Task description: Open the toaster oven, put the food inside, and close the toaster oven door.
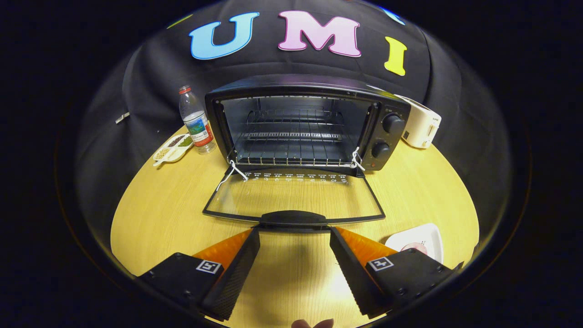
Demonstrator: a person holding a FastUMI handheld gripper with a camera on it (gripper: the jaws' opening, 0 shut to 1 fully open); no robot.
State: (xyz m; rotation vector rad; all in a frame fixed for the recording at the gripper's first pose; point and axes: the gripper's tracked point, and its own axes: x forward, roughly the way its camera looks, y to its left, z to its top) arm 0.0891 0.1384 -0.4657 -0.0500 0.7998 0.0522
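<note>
A black toaster oven (387, 102) stands at the back of the round wooden table (159, 214). Its glass door (294, 196) is folded down flat toward me, and the wire rack (291, 146) inside is bare. The door's black handle (293, 217) lies just ahead of my fingertips. My gripper (294, 234) is open, nothing between its fingers. A white plate (426, 238) with a pinkish piece of food (414, 248) sits to the right, partly hidden behind my right finger (350, 264).
A plastic water bottle (196, 120) and a small divided snack dish (173, 148) stand left of the oven. A white toaster (421, 125) sits at the oven's right rear. A fingertip of the person's hand (312, 324) shows at the near edge.
</note>
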